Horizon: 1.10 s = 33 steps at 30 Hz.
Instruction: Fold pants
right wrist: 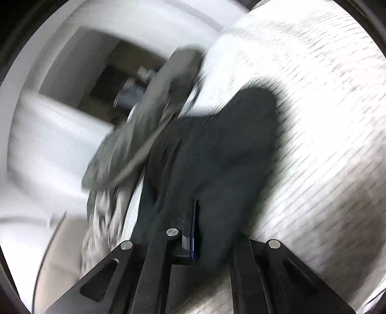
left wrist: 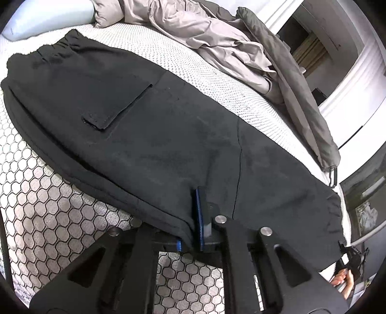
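Black pants [left wrist: 144, 125] lie flat along the white mattress [left wrist: 217, 79], waistband at the far left, cuffs at the right near the bed's edge. A flap pocket faces up. My left gripper [left wrist: 193, 217] is shut on the near edge of the pants around the knee; one blue-padded finger [left wrist: 199, 212] lies on top of the cloth. My right gripper [right wrist: 205, 217] is shut on the black cuff end of the pants [right wrist: 217, 149], which drapes over its right finger. The right wrist view is blurred by motion. The right gripper and the hand holding it [left wrist: 349, 260] show at the lower right of the left wrist view.
A crumpled beige and grey duvet [left wrist: 241, 41] lies along the far side of the bed, and a pale blue pillow [left wrist: 48, 17] at the head. A honeycomb-patterned mattress side [left wrist: 48, 205] is below the pants. A white doorway and wall [left wrist: 349, 60] stand beyond.
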### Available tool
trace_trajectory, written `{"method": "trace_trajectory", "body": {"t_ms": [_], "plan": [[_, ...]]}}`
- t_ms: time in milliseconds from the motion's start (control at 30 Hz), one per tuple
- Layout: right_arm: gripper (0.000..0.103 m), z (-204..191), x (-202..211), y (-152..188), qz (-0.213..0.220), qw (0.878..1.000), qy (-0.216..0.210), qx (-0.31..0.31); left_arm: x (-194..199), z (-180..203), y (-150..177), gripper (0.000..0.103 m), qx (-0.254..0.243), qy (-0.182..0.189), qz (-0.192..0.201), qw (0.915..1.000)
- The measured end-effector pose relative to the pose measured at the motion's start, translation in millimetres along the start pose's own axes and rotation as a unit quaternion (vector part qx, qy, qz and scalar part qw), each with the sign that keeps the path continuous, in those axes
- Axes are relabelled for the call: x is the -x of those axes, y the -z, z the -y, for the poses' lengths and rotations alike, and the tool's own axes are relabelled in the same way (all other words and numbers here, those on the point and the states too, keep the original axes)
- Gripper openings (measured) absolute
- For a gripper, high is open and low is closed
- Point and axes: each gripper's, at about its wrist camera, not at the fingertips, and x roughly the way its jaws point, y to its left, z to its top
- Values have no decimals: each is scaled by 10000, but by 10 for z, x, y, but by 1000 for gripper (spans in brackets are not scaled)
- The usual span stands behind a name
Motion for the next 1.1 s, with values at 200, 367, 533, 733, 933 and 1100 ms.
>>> {"method": "trace_trajectory", "body": {"t_ms": [200, 367, 533, 733, 933, 1100], "plan": [[14, 54, -193, -289, -902, 9959, -15, -113, 12, 22, 5, 9, 6, -14, 3, 10000], [13, 36, -320, -393, -1014, 9948, -123, 28, 47, -8, 38, 11, -100, 54, 37, 9999], [7, -51, -261, -388, -665, 9963, 145, 517, 171, -60, -10, 15, -171, -32, 116, 9998], [7, 71, -255, -430, -894, 9951, 101, 406, 129, -490, -269, 17, 329, 222, -49, 9992], [7, 131, -208, -435, -932, 9952, 72, 295, 86, -493, -294, 11, 240, -49, 57, 9997], [7, 153, -197, -444, -984, 9949, 4, 231, 217, -496, -320, 16, 234, -21, -15, 9997]]}}
